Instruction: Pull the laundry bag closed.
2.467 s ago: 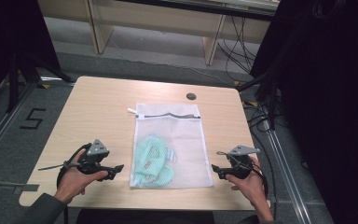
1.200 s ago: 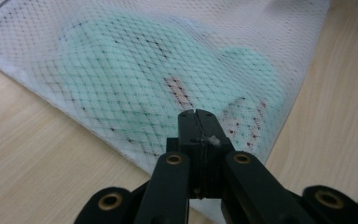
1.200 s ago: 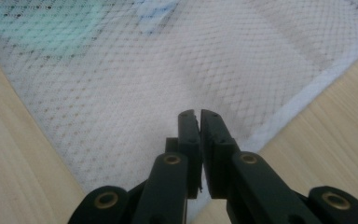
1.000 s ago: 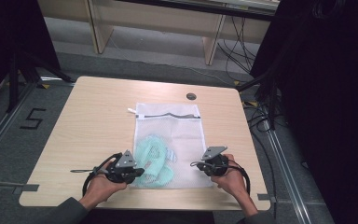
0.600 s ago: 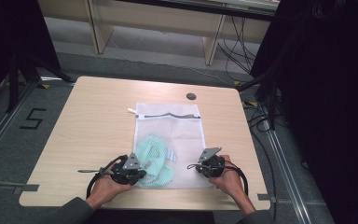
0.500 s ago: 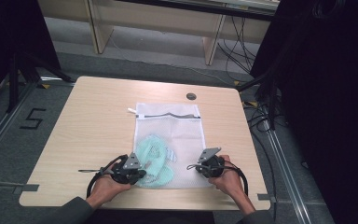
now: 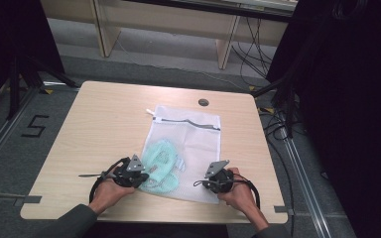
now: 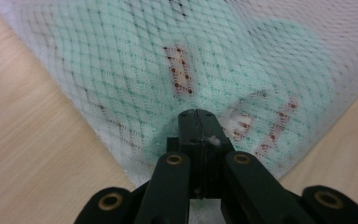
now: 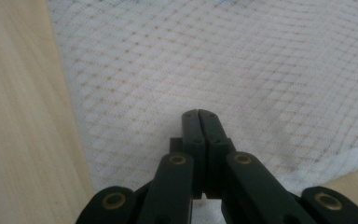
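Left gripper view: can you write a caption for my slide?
Closed left gripper resting its tips on a white mesh laundry bag with a mint-green garment inside, on a wooden table.

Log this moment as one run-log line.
left tongs: shut, over mesh bag at green garment | right tongs: shut, over bag's near right corner | bag flat on table

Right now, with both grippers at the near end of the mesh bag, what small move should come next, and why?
Probably lift both near corners a little. The left gripper and right gripper have their jaws shut at the near edge of the mesh bag, while the green garment inside lies flat and the far end looks closed.
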